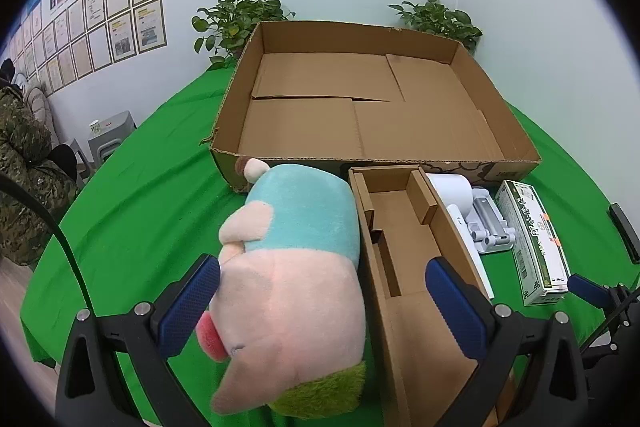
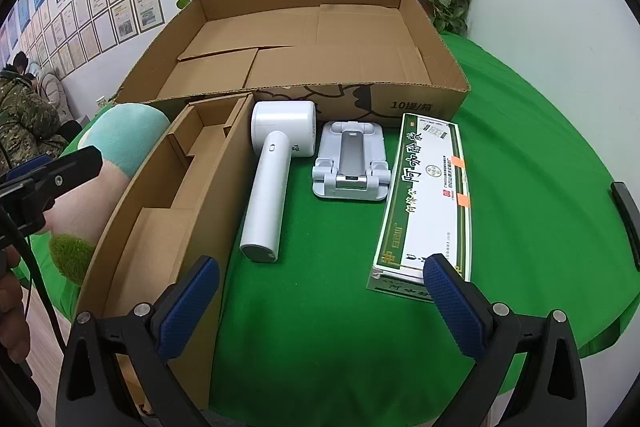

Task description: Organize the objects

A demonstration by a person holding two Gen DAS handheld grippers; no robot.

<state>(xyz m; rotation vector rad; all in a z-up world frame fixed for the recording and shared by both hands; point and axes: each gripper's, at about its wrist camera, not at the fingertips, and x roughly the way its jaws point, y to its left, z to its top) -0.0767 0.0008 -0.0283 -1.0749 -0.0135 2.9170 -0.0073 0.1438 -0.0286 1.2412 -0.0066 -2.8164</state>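
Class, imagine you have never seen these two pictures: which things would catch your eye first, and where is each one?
The plush toy, pink and turquoise, lies on the green cloth between the open left gripper's fingers. Behind it sits a big, empty cardboard tray. In front of the tray, left to right, lie a narrow box, a white handheld device, a folding stand and a green-and-white carton, which the open right gripper faces.

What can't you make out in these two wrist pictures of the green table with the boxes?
- Plush pig toy: its underside, hidden by its own body in the left wrist view.
- Narrow brown cardboard insert box: near end cut off by the bottom edge and the right gripper.
- Green-and-white printed carton: small text too fine to read.
- Black object at the right edge: cut off, unidentifiable.
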